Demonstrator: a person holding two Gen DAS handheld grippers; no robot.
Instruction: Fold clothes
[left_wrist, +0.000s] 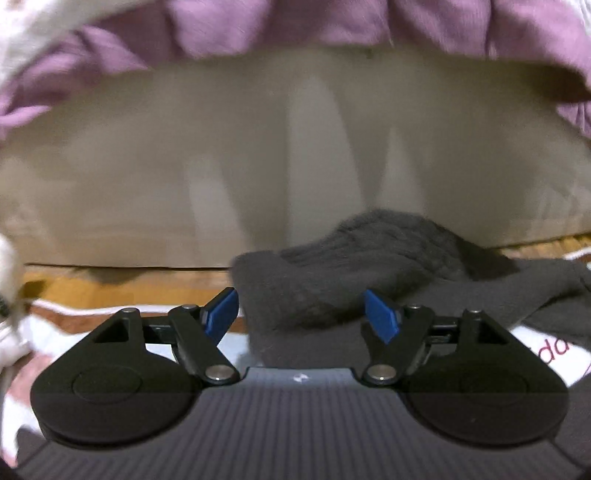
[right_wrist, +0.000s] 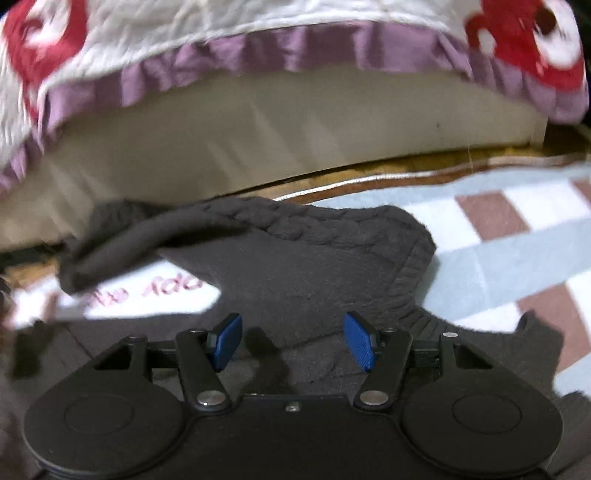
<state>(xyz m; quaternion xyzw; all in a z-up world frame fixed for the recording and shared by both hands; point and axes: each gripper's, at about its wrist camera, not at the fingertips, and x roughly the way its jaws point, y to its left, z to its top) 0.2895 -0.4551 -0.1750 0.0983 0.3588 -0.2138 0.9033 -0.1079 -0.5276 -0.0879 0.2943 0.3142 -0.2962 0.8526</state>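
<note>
Grey sweater (right_wrist: 314, 266) seen sprawled crosswise ahead of fingertips, ribbed hem rightward; far end blurred. Left gripper (left_wrist: 301, 314) spread, nothing pinched. Right gripper (right_wrist: 293, 339) likewise spread.

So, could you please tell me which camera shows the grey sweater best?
The right wrist view: the grey sweater fills the middle, showing its cable-knit edge and ribbed hem. The left wrist view shows only a blurred bunched part.
</note>
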